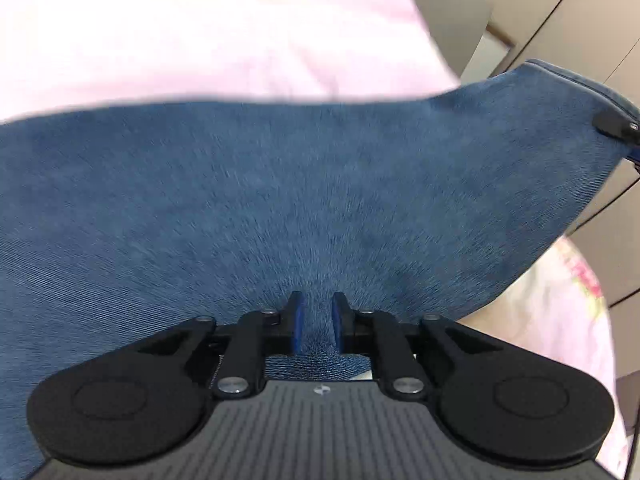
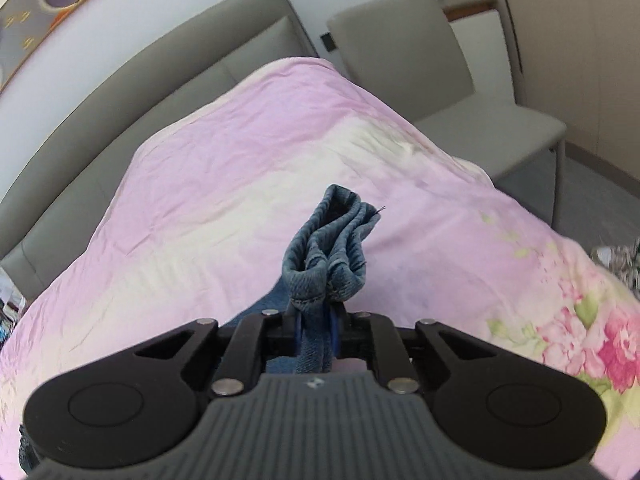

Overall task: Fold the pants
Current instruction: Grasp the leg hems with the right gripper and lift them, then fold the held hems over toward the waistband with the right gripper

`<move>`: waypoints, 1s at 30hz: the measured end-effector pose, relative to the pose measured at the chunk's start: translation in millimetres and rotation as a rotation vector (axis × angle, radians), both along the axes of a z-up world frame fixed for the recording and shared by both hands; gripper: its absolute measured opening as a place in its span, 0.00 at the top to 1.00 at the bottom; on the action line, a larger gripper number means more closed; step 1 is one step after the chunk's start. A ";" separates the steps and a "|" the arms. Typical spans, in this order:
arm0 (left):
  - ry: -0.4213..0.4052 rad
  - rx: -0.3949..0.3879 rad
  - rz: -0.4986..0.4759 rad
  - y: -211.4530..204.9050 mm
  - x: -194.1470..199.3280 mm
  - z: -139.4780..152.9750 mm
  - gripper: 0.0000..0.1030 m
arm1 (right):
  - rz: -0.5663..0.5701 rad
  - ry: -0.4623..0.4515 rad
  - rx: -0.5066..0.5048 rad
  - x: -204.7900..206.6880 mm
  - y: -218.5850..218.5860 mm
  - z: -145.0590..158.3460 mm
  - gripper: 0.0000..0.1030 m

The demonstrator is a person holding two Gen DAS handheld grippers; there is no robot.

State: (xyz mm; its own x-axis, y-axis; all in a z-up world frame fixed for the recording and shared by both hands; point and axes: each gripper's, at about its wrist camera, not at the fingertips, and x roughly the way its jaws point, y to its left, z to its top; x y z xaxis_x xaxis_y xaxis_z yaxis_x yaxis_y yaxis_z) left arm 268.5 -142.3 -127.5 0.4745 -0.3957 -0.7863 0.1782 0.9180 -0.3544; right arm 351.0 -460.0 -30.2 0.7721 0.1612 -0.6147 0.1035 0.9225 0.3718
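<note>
Closest to the lens in the left wrist view, the left gripper (image 1: pixel 319 312) is pinching a fold of blue denim, its jaws nearly together with the cloth running between them. The pants (image 1: pixel 280 184) are spreading away from that grip as a broad, taut sheet lifted above the pink bedsheet (image 1: pixel 200 32), and at the sheet's far right corner the right gripper (image 1: pixel 616 126) is showing as a small black tip on the hem. In the right wrist view, that right gripper is clamping a bunched, stitched edge of the pants, which is poking up past the jaws in crumpled loops. Beyond it the floral-printed bedsheet is stretching toward a grey headboard (image 2: pixel 168 80) and a grey chair (image 2: pixel 420 60) by the wall. The fold appears to be only under way: both ends are gripped and raised, while laying the denim down, doubling it over and smoothing it seem yet to be done.
</note>
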 end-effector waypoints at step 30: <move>-0.015 -0.025 0.256 236.0 -80.5 43.9 0.84 | 0.792 0.160 -0.705 -66.5 402.9 -105.7 0.73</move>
State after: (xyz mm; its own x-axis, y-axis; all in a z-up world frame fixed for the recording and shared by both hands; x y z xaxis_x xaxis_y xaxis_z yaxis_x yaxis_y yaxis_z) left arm 188.0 93.7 -83.6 0.5734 -0.2804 -0.7698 -0.0537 0.9247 -0.3768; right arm 284.6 -57.1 -135.9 0.5055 0.1499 -0.8497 -0.6187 0.7494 -0.2358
